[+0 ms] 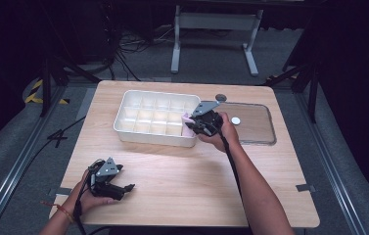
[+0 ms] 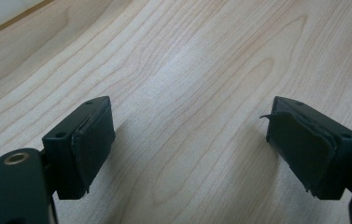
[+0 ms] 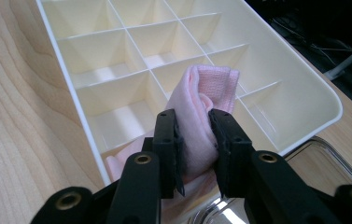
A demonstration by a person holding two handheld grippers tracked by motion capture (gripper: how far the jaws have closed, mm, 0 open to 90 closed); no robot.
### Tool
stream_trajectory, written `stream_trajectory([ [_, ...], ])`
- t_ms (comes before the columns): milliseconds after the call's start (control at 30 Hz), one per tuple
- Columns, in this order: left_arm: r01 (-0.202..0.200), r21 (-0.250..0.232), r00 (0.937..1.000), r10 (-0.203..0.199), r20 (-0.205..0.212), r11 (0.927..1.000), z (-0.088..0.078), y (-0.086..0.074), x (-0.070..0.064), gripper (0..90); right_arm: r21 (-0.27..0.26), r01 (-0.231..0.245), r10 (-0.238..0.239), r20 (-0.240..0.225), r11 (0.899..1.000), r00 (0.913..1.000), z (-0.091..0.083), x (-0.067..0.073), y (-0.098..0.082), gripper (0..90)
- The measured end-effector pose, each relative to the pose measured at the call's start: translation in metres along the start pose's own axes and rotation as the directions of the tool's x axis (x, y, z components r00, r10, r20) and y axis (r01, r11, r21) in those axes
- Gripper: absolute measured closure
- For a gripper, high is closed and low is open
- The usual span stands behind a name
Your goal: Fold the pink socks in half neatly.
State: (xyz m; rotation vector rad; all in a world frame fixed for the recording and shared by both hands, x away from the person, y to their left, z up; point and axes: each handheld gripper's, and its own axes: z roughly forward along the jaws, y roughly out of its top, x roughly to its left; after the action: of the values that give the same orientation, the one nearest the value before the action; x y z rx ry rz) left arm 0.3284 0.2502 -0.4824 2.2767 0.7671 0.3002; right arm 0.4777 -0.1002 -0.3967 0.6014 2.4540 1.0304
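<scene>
**A:** Pink cloth (image 3: 197, 121) — that's the thing in play. The right gripper (image 3: 196, 140) has its jaws squeezed onto a bunched fold of it, and the cloth sits at the near right corner of the white divided tray (image 3: 304, 74), partly down in a corner compartment and partly draped over the rim.

**B:** Same from the high view? I see the right gripper (image 1: 195, 128) right at the tray (image 1: 123, 128) edge with a bit of pink (image 1: 188, 120) poking out beside it.

**A:** Yep. The other tray compartments look bare from the right gripper view.

**B:** And the other hand?

**A:** The left gripper (image 1: 126, 187) is low at the near left corner of the wooden table (image 1: 187, 171), well apart from the tray. Its jaws stand wide apart with nothing but wood grain between them — the left gripper view shows both worn pads (image 2: 92, 140) clearly.

**B:** What's that see-through thing on the right?

**A:** A clear lid (image 1: 258, 125) lying flat just beside the tray, with a small white disc (image 1: 235, 120) on it, near the right hand (image 1: 226, 132).
</scene>
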Motion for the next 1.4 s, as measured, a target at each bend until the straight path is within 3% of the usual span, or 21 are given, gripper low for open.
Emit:
stream_trajectory([
  [433, 0.006, -0.001, 1.0, -0.006, -0.001, 1.0, 0.0, 0.0, 0.0, 15.4, -0.007, 0.061, -0.061, -0.021, 0.998, 0.9979, -0.002, 0.002, 0.003, 72.2],
  [600, 0.021, -0.007, 0.9998, -0.021, 0.003, 0.9998, 0.001, 0.0, -0.001, 15.4, 0.052, 0.129, -0.127, -0.032, 0.99, 0.9914, 0.006, 0.01, 0.002, 72.0],
  [633, 0.02, -0.006, 0.9998, -0.02, 0.002, 0.9998, 0.001, 0.0, -0.001, 15.4, 0.088, 0.157, -0.155, -0.033, 0.984, 0.9874, 0.012, 0.014, 0.002, 72.0],
  [1167, 0.021, -0.007, 0.9998, -0.021, 0.002, 0.9997, 0.001, 0.0, -0.001, 15.4, 0.177, 0.122, -0.105, -0.104, 0.977, 0.989, 0.024, 0.005, 0.002, 73.6],
  [1400, 0.022, -0.007, 0.9998, -0.022, 0.002, 0.9997, 0.001, 0.0, -0.001, 15.5, 0.222, 0.146, -0.124, -0.11, 0.964, 0.9862, 0.028, 0.004, 0.003, 74.6],
])
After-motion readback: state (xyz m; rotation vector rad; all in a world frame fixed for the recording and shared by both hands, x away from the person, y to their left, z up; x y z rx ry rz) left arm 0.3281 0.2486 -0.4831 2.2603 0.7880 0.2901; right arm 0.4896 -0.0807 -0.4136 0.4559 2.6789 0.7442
